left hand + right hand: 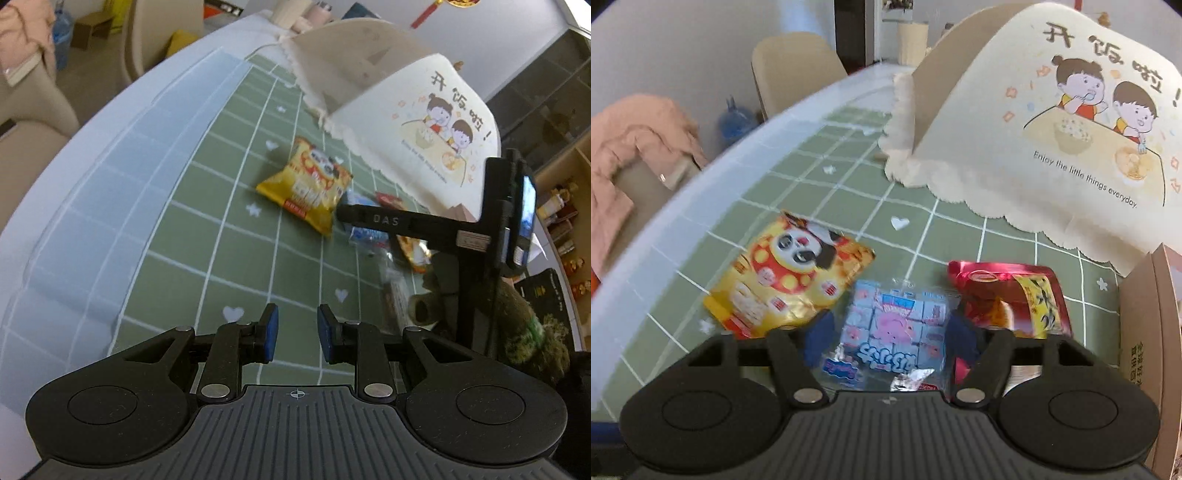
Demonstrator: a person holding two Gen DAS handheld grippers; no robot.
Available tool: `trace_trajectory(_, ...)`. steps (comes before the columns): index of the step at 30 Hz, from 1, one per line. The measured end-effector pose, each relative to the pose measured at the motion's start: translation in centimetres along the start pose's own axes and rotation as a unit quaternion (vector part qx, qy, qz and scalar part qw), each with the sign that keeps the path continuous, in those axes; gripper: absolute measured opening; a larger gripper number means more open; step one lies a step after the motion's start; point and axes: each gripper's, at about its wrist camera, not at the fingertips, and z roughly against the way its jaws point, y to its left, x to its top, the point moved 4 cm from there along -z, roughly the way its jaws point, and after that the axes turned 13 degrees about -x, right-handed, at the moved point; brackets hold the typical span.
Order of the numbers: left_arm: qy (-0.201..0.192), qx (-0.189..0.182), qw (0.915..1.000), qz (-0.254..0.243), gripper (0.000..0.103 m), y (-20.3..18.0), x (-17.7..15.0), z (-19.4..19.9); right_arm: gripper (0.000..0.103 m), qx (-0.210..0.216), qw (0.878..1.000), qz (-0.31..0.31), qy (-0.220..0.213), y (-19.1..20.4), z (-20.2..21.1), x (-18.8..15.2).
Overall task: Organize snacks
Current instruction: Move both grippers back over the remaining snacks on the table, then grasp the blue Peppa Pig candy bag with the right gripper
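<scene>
My right gripper (890,332) stands open astride the blue candy packet (886,332) on the green checked tablecloth (820,192) (pads not pressing), while my left gripper (295,332) hangs nearly closed, empty.

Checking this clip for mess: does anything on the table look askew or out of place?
The cream placemat is curled up off the green grid tablecloth rather than lying flat. Three snack packets lie loose and angled beside it; nothing looks spilled or torn.

A home dining area is showing: a table (683,229) wearing a green checked cloth (229,236), beige chairs (790,70) standing at its far side, a pink coat (635,147) hanging on the left, and shelves (554,122) sitting far right.
</scene>
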Motion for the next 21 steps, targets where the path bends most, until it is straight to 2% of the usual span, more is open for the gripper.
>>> trace_trajectory(1,0.002,0.002,1.0000,0.000,0.027,0.1,-0.2,-0.1,0.086,0.003,1.000,-0.014,-0.005,-0.3,-0.4,-0.3)
trace_trajectory(4,0.012,0.005,0.9999,-0.001,0.027,0.4,-0.6,-0.4,0.086,-0.005,0.999,-0.039,-0.011,-0.8,-0.6,-0.8)
trace_trajectory(5,0.015,0.005,0.9999,-0.001,0.027,0.5,-0.7,-0.4,0.084,-0.001,0.999,-0.046,-0.009,-0.9,-0.3,-1.0)
trace_trajectory(6,0.018,0.006,0.9998,-0.001,0.027,0.6,-0.6,-0.6,0.069,0.010,0.999,-0.053,-0.009,-1.0,0.1,-1.1)
trace_trajectory(7,0.021,0.006,0.9998,-0.002,0.027,0.6,-0.6,-0.7,0.061,0.018,0.998,-0.052,-0.006,-1.0,0.8,-1.3)
trace_trajectory(12,0.035,0.007,0.9993,-0.011,0.027,0.4,-0.4,-1.1,0.060,0.064,0.997,-0.046,-0.012,-1.0,5.3,-3.2)
trace_trajectory(16,0.046,0.005,0.9988,-0.011,0.027,-0.1,-0.5,-2.0,0.060,0.094,0.994,-0.049,-0.007,-1.4,9.9,-7.0)
trace_trajectory(21,0.069,-0.011,0.9974,-0.014,0.027,-1.3,-1.2,-3.5,0.060,0.088,0.996,-0.015,0.030,-0.5,12.1,-13.1)
